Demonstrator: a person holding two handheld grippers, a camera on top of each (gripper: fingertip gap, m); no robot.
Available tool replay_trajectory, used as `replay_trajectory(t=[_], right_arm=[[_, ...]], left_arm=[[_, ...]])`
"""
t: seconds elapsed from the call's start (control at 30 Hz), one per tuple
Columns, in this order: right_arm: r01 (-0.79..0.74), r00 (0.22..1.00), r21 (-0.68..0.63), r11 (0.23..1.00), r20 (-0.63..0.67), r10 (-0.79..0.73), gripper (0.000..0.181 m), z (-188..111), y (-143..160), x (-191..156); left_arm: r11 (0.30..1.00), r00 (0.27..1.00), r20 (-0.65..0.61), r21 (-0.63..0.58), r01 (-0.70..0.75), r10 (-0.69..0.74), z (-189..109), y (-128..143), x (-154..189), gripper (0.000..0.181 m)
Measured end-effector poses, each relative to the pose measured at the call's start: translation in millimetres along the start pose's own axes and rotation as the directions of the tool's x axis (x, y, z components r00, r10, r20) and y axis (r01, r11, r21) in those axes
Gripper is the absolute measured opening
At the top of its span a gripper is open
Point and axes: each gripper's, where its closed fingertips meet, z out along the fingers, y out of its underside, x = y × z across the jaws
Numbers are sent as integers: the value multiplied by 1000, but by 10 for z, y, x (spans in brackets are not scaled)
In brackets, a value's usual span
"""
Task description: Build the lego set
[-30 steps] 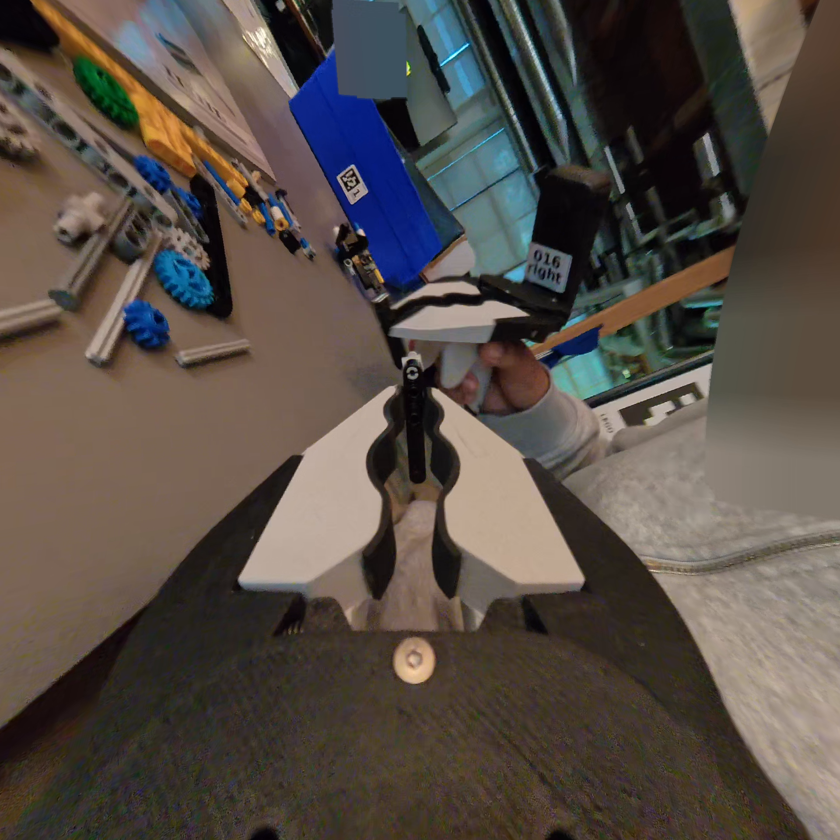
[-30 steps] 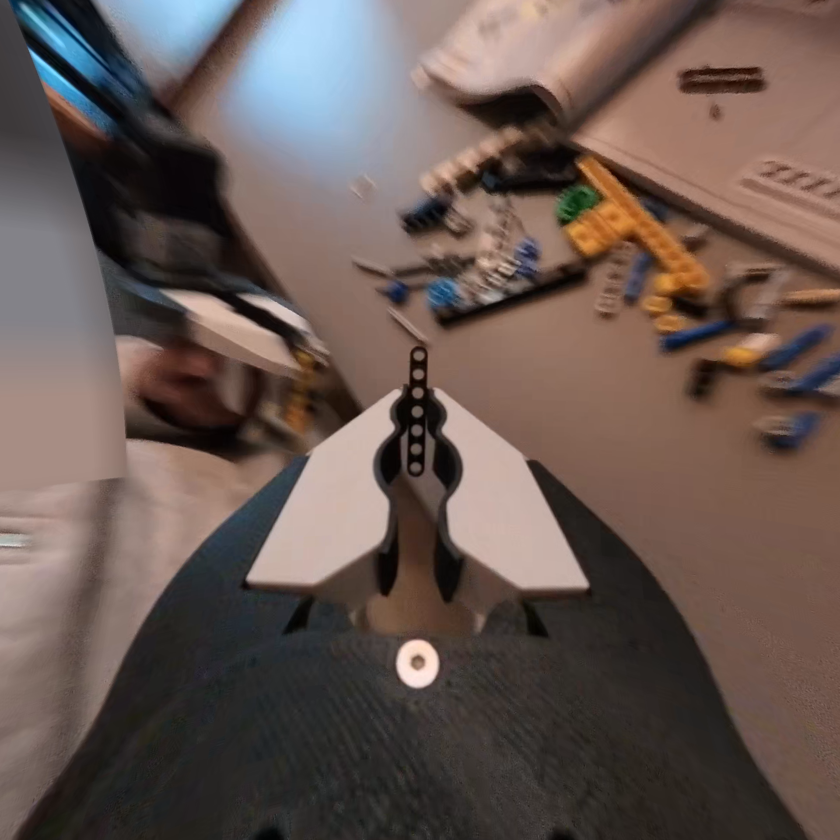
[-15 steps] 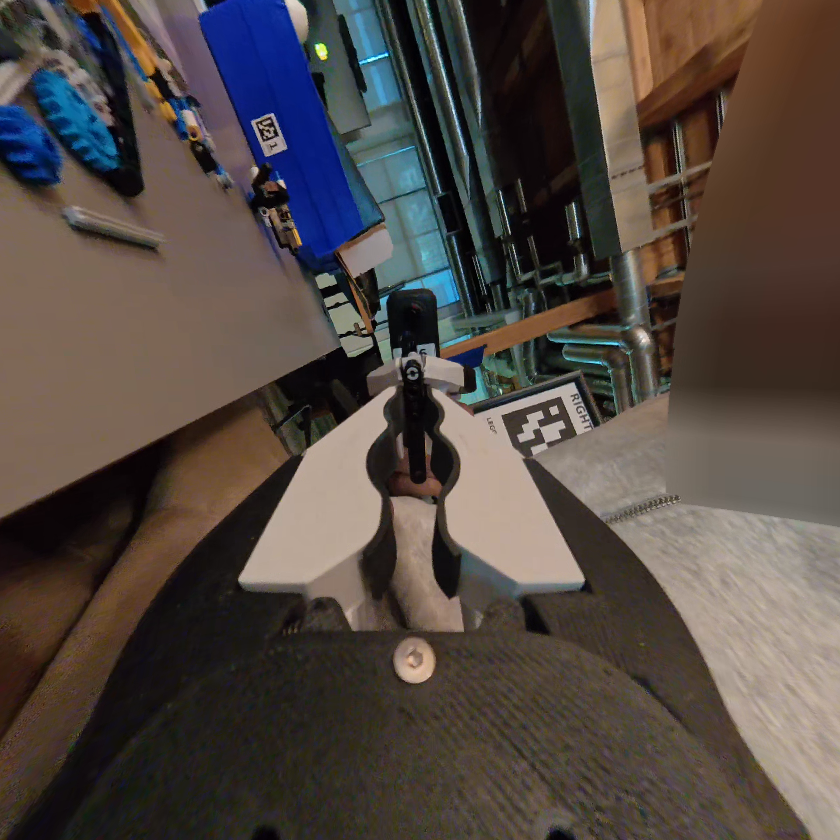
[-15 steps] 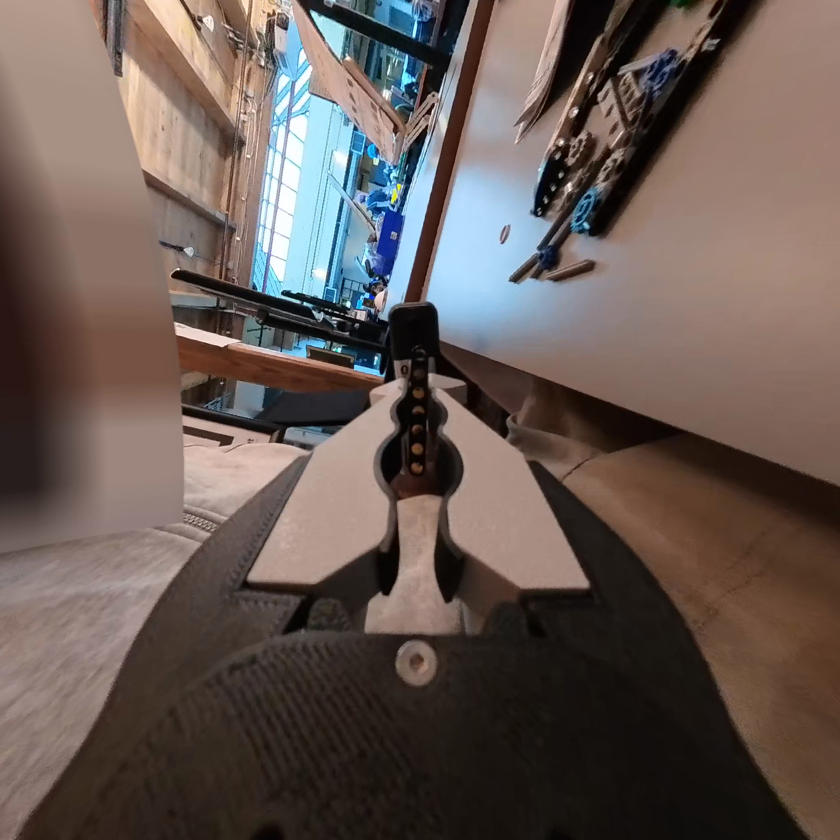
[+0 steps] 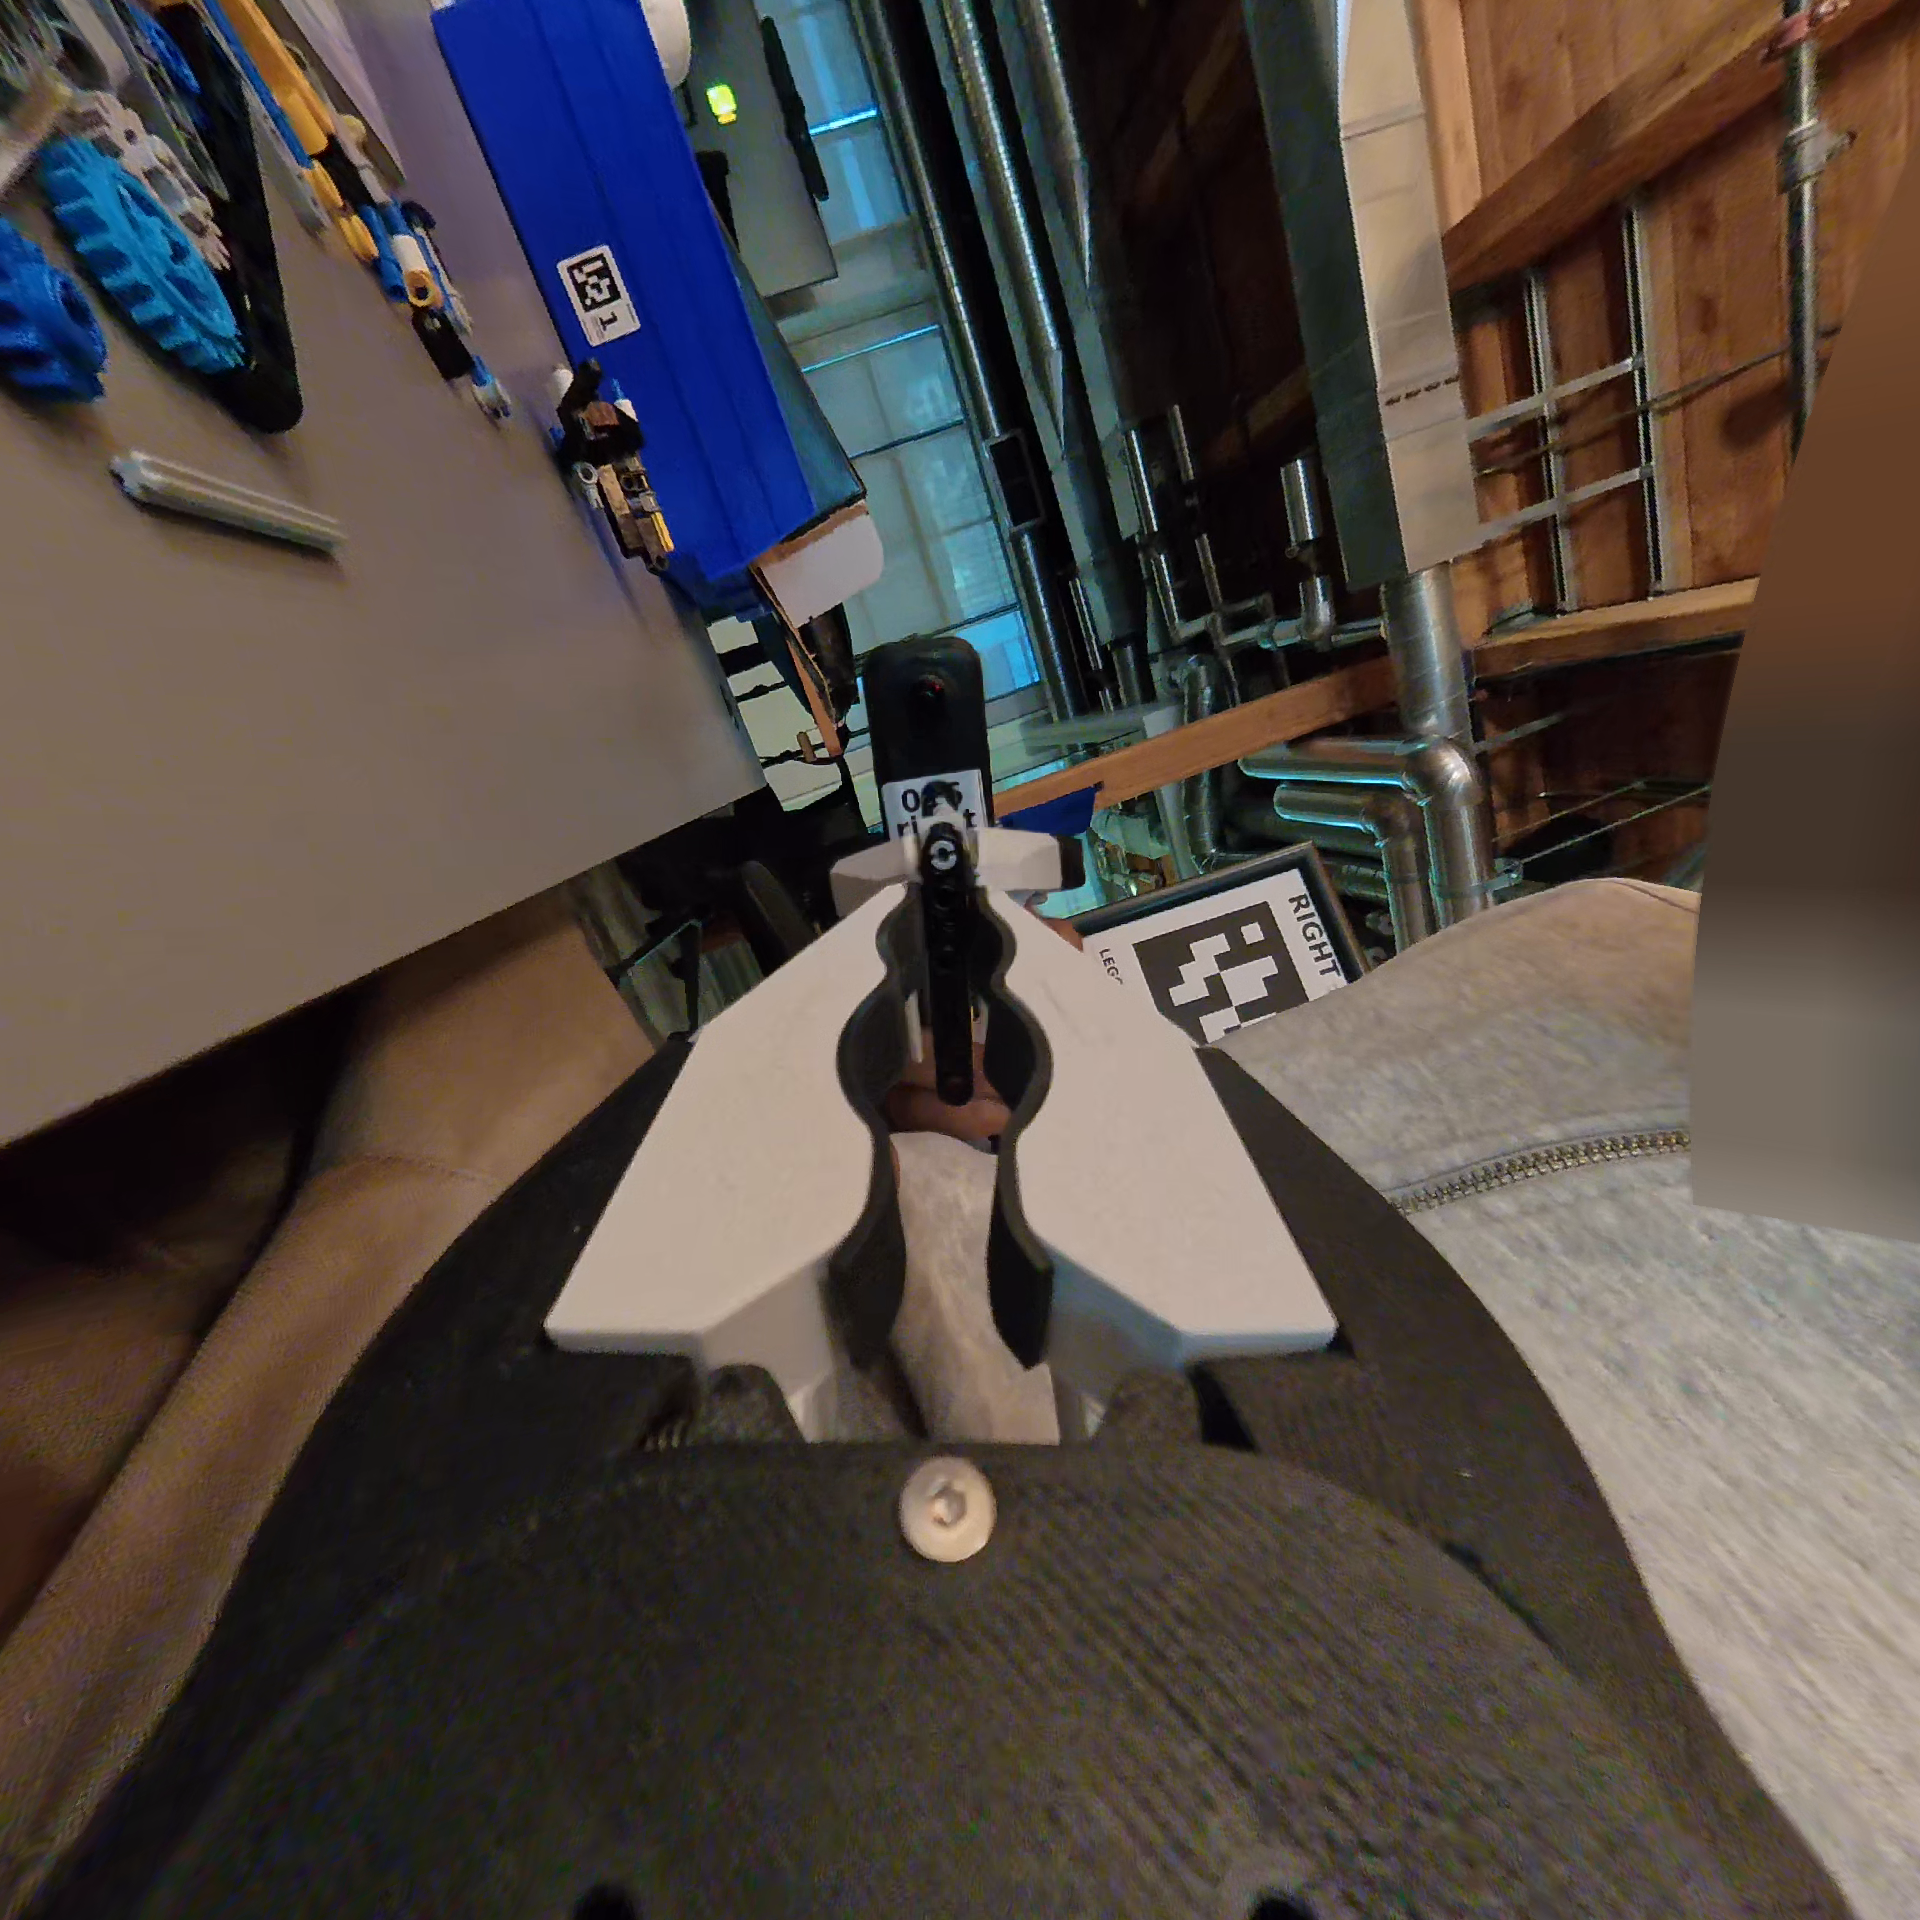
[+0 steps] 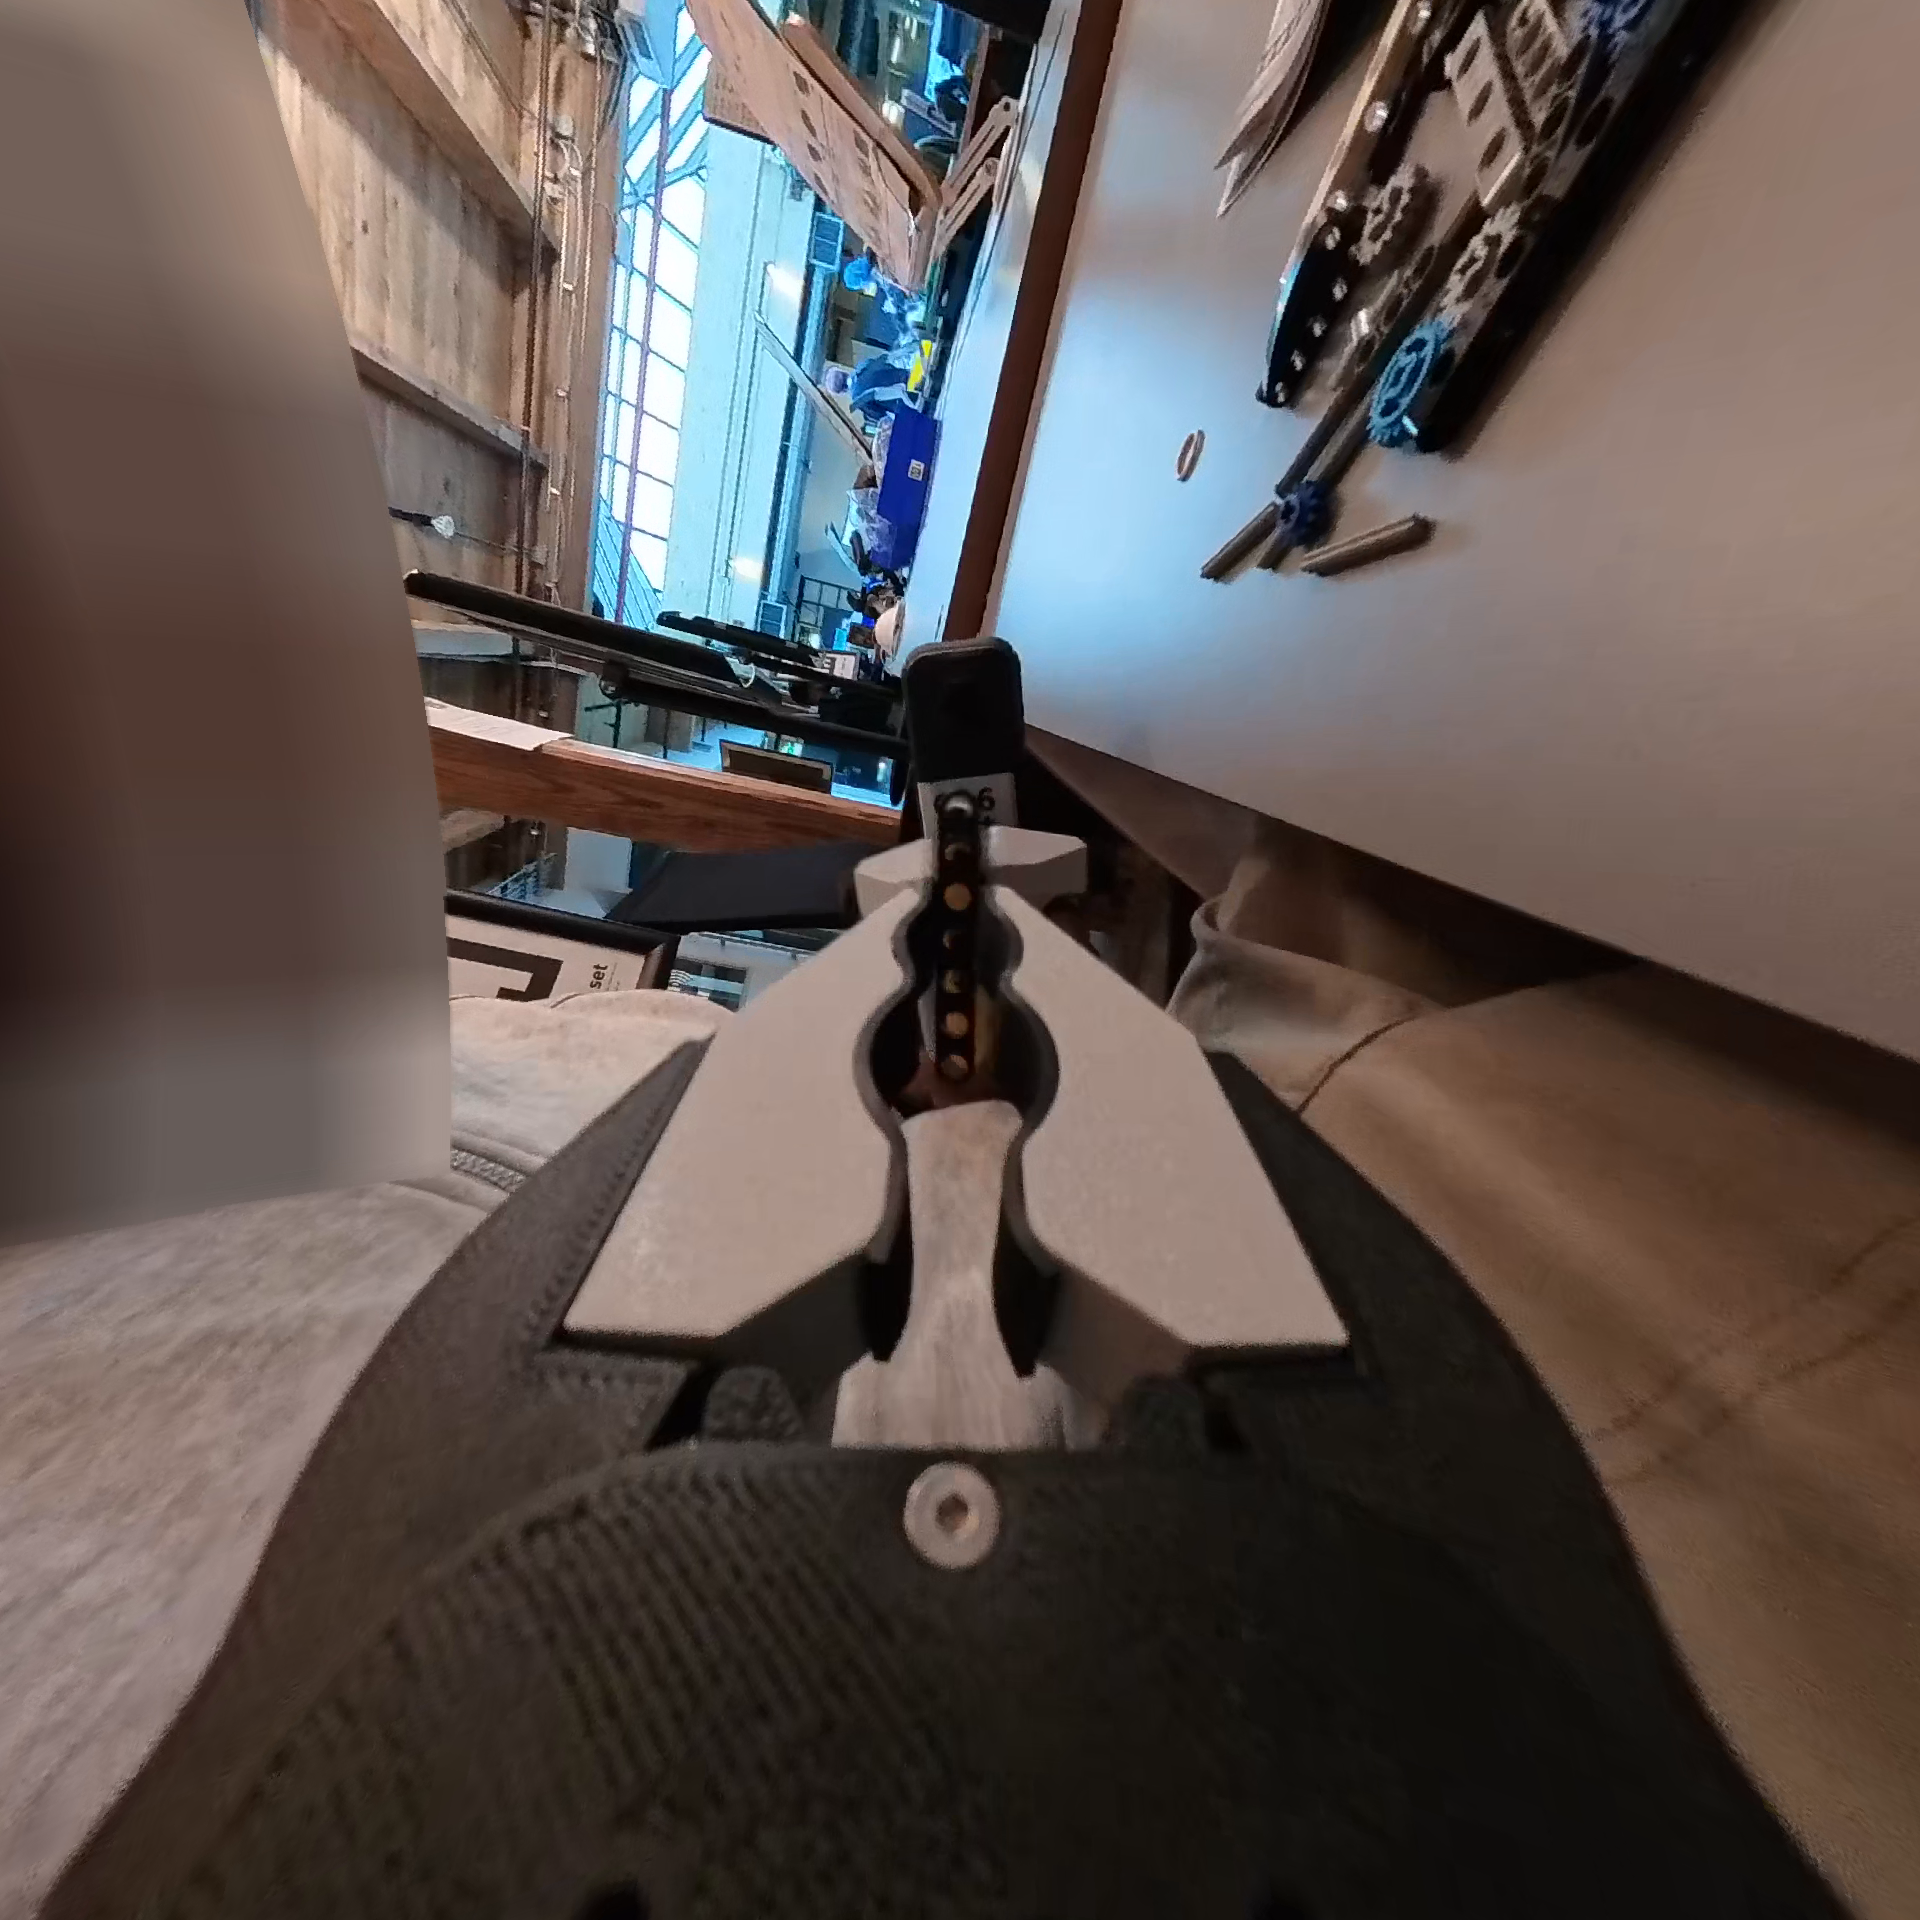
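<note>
My left gripper (image 5: 951, 899) is shut on a thin black holed beam (image 5: 951, 977), seen edge-on with a pale ring at its tip. My right gripper (image 6: 958, 904) is shut on a black beam (image 6: 956, 966) with a row of holes that look tan. Both are held off the table's front edge, over the person's lap, pointing at each other tip to tip. In the left wrist view the right gripper's white fingers (image 5: 1023, 860) sit just beyond my beam's tip. In the right wrist view the left gripper's fingers (image 6: 1039, 857) do the same. I cannot tell whether the beams touch.
The grey table (image 5: 312, 727) tilts across the left of the left wrist view with blue gears (image 5: 135, 249), a grey axle (image 5: 223, 499), a small black assembly (image 5: 613, 468) and a blue box (image 5: 623, 260). In the right wrist view it (image 6: 1455, 675) holds a black geared frame (image 6: 1455, 260) and axles (image 6: 1361, 545). My two grippers' fingertips are within a few centimetres of each other.
Both grippers swung away from the table top and down past its front edge, turning to face each other. In the last half second they moved slightly closer, still shut on their beams.
</note>
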Motion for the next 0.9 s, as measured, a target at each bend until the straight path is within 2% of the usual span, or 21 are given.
replay_trajectory(t=[0.23, 0.6, 0.9], right_arm=[[-10, 1000, -40, 999, -15, 10, 4, -53, 90, 42], [-20, 999, -109, 994, -34, 16, 4, -197, 331, 65], [-10, 1000, -103, 995, -28, 7, 4, -223, 360, 60]], left_arm=[[995, 998, 0, -76, 61, -61, 28, 94, -35, 2], [964, 998, 17, -261, 56, -53, 57, 365, -36, 3], [957, 998, 10, -283, 58, -57, 67, 416, -28, 3]])
